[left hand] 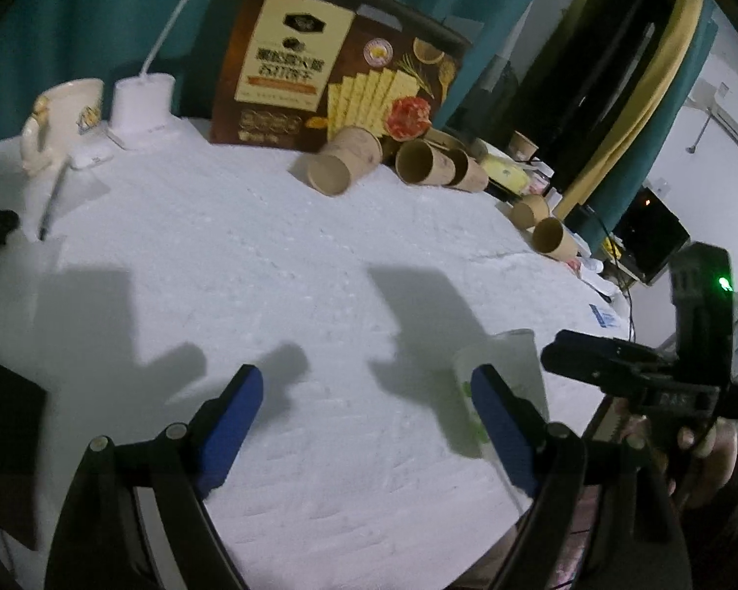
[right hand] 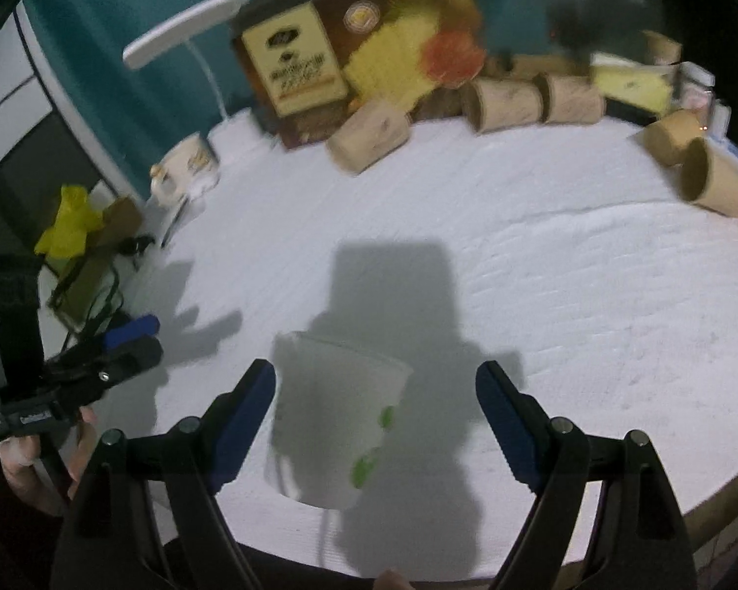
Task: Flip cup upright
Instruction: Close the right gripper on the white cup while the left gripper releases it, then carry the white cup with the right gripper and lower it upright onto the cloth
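A white paper cup (right hand: 334, 418) with green marks stands on the white foam-covered table (right hand: 566, 295), wide end up and blurred. It sits between the fingers of my right gripper (right hand: 376, 366), which is open: the left pad is close beside the cup, the right pad well apart. In the left wrist view the same cup (left hand: 504, 359) shows partly behind my right-hand finger. My left gripper (left hand: 366, 371) is open over bare table, with nothing between its pads. Each gripper appears in the other's view: the right gripper (left hand: 556, 351) beside the cup, the left gripper (right hand: 142, 339) to the cup's left.
Several brown paper cups (left hand: 344, 162) lie on their sides along the back and right edge, in front of a cracker box (left hand: 320, 69). A white lamp base (left hand: 140, 108), a cream mug (left hand: 64, 118) and a pen (left hand: 51, 206) sit at back left. The table edge curves near the right gripper.
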`<action>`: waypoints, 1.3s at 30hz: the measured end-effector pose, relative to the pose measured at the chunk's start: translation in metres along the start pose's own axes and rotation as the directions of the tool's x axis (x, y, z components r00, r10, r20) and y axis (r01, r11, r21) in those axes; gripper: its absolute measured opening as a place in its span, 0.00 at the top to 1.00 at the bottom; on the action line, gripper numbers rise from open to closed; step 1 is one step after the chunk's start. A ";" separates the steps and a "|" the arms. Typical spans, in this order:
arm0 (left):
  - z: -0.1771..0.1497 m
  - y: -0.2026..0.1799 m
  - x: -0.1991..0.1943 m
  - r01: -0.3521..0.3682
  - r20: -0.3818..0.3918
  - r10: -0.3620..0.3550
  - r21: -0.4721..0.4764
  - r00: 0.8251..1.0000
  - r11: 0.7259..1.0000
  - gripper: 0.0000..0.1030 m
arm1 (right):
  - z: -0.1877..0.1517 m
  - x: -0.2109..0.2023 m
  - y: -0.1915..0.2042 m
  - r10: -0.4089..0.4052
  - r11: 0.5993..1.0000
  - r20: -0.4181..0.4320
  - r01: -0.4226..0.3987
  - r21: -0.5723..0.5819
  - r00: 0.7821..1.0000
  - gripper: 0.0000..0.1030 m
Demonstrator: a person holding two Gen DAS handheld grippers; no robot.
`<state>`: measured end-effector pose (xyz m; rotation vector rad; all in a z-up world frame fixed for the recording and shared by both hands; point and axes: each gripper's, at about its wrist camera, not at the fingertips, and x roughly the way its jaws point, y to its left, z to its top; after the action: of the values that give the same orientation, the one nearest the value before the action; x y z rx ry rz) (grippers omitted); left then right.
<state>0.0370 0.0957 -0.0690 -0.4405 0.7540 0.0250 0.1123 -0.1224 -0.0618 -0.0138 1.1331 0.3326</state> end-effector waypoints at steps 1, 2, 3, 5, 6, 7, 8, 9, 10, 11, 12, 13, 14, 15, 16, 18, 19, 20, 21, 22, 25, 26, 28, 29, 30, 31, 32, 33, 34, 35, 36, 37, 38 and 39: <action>-0.001 0.003 -0.003 -0.009 0.009 0.009 0.007 1.000 1.000 0.16 | 0.000 0.004 0.005 -0.004 1.000 -0.014 0.004 -0.013 1.000 0.20; -0.002 0.007 -0.007 -0.020 0.020 0.020 0.011 1.000 1.000 0.16 | 0.001 0.009 0.010 -0.004 1.000 -0.032 0.003 -0.029 0.999 0.20; -0.003 0.009 -0.008 -0.025 0.024 0.024 0.009 0.999 1.000 0.16 | 0.001 0.014 0.015 0.002 0.999 -0.052 -0.004 -0.039 0.999 0.20; -0.005 0.018 -0.010 -0.020 0.026 0.020 -0.007 0.999 1.000 0.16 | 0.003 0.023 0.023 0.010 0.999 -0.087 -0.015 -0.048 0.996 0.20; -0.006 0.022 -0.010 -0.014 0.022 0.015 -0.019 1.000 1.000 0.16 | 0.004 0.029 0.026 0.011 0.999 -0.104 -0.017 -0.049 0.995 0.20; -0.007 0.026 -0.011 -0.011 0.021 0.012 -0.026 1.000 1.000 0.16 | 0.005 0.032 0.027 0.010 0.999 -0.113 -0.016 -0.049 0.993 0.20; -0.009 0.029 -0.011 -0.009 0.019 0.010 -0.032 1.000 0.999 0.16 | 0.007 0.037 0.028 0.008 0.999 -0.128 -0.014 -0.046 0.992 0.20; -0.010 0.030 -0.010 -0.007 0.018 0.008 -0.037 1.000 0.999 0.16 | 0.008 0.042 0.029 0.005 0.999 -0.143 -0.011 -0.041 0.990 0.21; -0.011 0.031 -0.010 -0.004 0.016 0.005 -0.039 1.000 0.999 0.16 | 0.009 0.045 0.029 0.004 0.999 -0.152 -0.009 -0.037 0.988 0.21; -0.012 0.033 -0.010 0.001 0.015 0.000 -0.041 1.000 0.999 0.16 | 0.010 0.050 0.029 0.003 1.000 -0.166 -0.008 -0.030 0.986 0.21; -0.013 0.033 -0.011 0.002 0.014 -0.002 -0.041 1.000 0.999 0.16 | 0.011 0.053 0.028 0.001 1.000 -0.180 -0.005 -0.026 0.984 0.21; -0.014 0.034 -0.011 0.004 0.014 -0.003 -0.041 1.000 0.999 0.16 | 0.011 0.057 0.028 -0.003 1.000 -0.191 -0.001 -0.025 0.982 0.21; -0.015 0.034 -0.010 0.003 0.012 -0.003 -0.042 1.000 0.999 0.16 | 0.011 0.060 0.027 -0.009 1.000 -0.204 0.004 -0.023 0.979 0.22; -0.016 0.034 -0.009 0.001 0.008 -0.001 -0.045 1.000 0.999 0.16 | 0.012 0.063 0.026 -0.011 1.000 -0.212 0.007 -0.021 0.977 0.27; -0.017 0.034 -0.008 0.000 0.005 0.001 -0.046 1.000 0.999 0.16 | 0.012 0.065 0.025 -0.011 1.000 -0.221 0.007 -0.018 0.975 0.30; -0.019 0.034 -0.008 0.000 0.002 0.000 -0.039 1.000 0.999 0.16 | 0.013 0.070 0.023 0.003 1.000 -0.238 -0.004 -0.004 0.971 0.33; -0.019 0.033 -0.008 0.002 0.002 -0.002 -0.037 1.000 0.999 0.16 | 0.013 0.071 0.022 0.011 1.000 -0.243 -0.011 0.000 0.970 0.33; -0.019 0.033 -0.008 0.005 0.003 -0.005 -0.036 1.000 0.999 0.16 | 0.014 0.072 0.023 0.013 1.000 -0.243 -0.014 0.000 0.970 0.33; -0.019 0.033 -0.008 0.007 0.004 -0.007 -0.036 1.000 0.999 0.16 | 0.015 0.071 0.023 0.011 1.000 -0.241 -0.011 -0.002 0.971 0.34; -0.019 0.033 -0.009 0.007 0.005 -0.007 -0.037 1.000 0.999 0.16 | 0.016 0.071 0.024 0.006 1.000 -0.236 -0.008 -0.008 0.972 0.35; -0.020 0.034 -0.010 0.002 0.006 -0.001 -0.041 1.000 0.999 0.16 | 0.017 0.067 0.027 0.010 1.000 -0.217 -0.013 -0.014 0.976 0.35; -0.019 0.035 -0.010 0.000 0.006 0.000 -0.042 1.000 0.999 0.16 | 0.018 0.065 0.028 0.009 1.000 -0.202 -0.013 -0.018 0.979 0.35; -0.020 0.035 -0.012 -0.004 0.008 0.005 -0.045 1.000 0.999 0.16 | 0.022 0.059 0.029 0.000 1.000 -0.159 -0.004 -0.024 0.987 0.35; -0.020 0.035 -0.013 -0.005 0.010 0.006 -0.046 1.000 0.999 0.16 | 0.024 0.055 0.030 -0.019 0.999 -0.123 0.015 -0.036 0.992 0.35; -0.020 0.034 -0.014 -0.007 0.012 0.007 -0.046 1.000 0.999 0.16 | 0.026 0.051 0.032 -0.046 0.998 -0.076 0.042 -0.052 0.996 0.35; -0.020 0.034 -0.015 -0.008 0.014 0.009 -0.044 1.000 0.999 0.16 | 0.028 0.047 0.034 -0.081 0.994 -0.020 0.079 -0.078 0.997 0.35; -0.020 0.032 -0.016 -0.009 0.016 0.009 -0.042 1.000 0.999 0.16 | 0.029 0.043 0.037 -0.110 0.989 0.028 0.112 -0.100 0.994 0.35; -0.020 0.031 -0.016 -0.009 0.019 0.009 -0.039 1.000 0.999 0.16 | 0.029 0.041 0.039 -0.142 0.981 0.091 0.153 -0.123 0.986 0.35; -0.021 0.029 -0.017 -0.009 0.022 0.010 -0.036 1.000 0.999 0.16 | 0.028 0.040 0.039 -0.162 0.974 0.135 0.180 -0.136 0.978 0.35; -0.021 0.027 -0.018 -0.009 0.023 0.010 -0.033 1.000 0.999 0.16 | 0.025 0.040 0.039 -0.189 0.964 0.186 0.218 -0.151 0.964 0.35; -0.021 0.026 -0.019 -0.008 0.024 0.009 -0.030 1.000 1.000 0.16 | 0.021 0.041 0.039 -0.204 0.957 0.223 0.242 -0.158 0.953 0.35; -0.021 0.025 -0.019 -0.009 0.025 0.009 -0.027 1.000 1.000 0.16 | 0.017 0.042 0.040 -0.207 0.953 0.265 0.255 -0.163 0.942 0.35; -0.022 0.023 -0.020 -0.011 0.025 0.011 -0.024 1.000 1.000 0.16 | 0.011 0.042 0.040 -0.203 0.950 0.305 0.263 -0.171 0.931 0.35; -0.022 0.023 -0.019 -0.012 0.024 0.013 -0.023 1.000 1.000 0.16 | 0.006 0.043 0.041 -0.209 0.944 0.332 0.279 -0.176 0.920 0.35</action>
<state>0.0040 0.1099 -0.0789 -0.4562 0.7331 0.0506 0.1225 -0.0711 -0.0912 -0.2903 0.7669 0.2241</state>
